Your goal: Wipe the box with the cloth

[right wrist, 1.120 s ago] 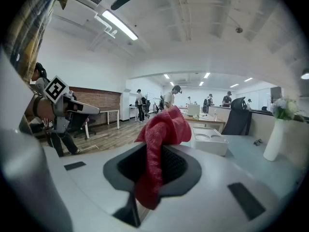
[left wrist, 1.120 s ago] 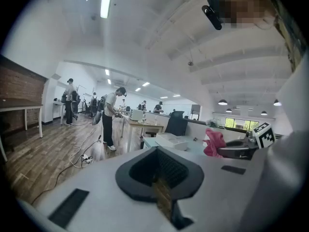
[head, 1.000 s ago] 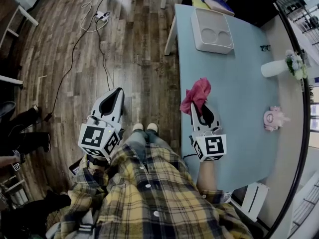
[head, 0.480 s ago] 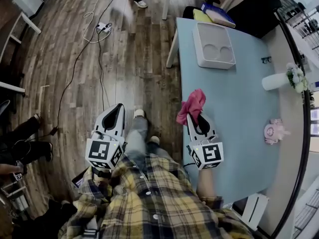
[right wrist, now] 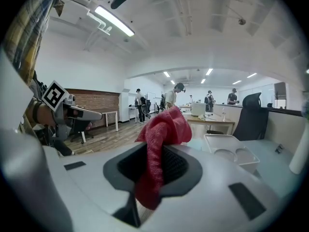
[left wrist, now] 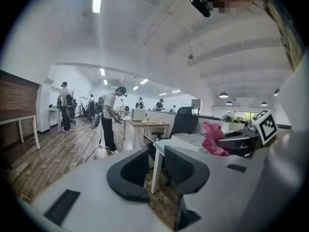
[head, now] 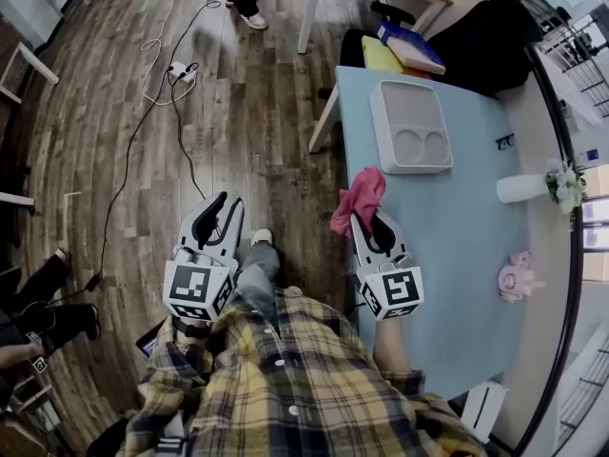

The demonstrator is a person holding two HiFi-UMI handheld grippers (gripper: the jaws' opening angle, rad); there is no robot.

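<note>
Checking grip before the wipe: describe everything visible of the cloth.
The cloth is pinkish-red, nubby like terry, crumpled into a bunch. The right tool is shut on it, a puff standing above the jaws and a tail hanging below. It is held off the table near its edge, short of the box, touching only the tool.

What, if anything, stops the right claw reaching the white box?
Likely nothing, so yes: the right claw, shut on the pink cloth, points toward the white box, with only bare table between them.
</note>
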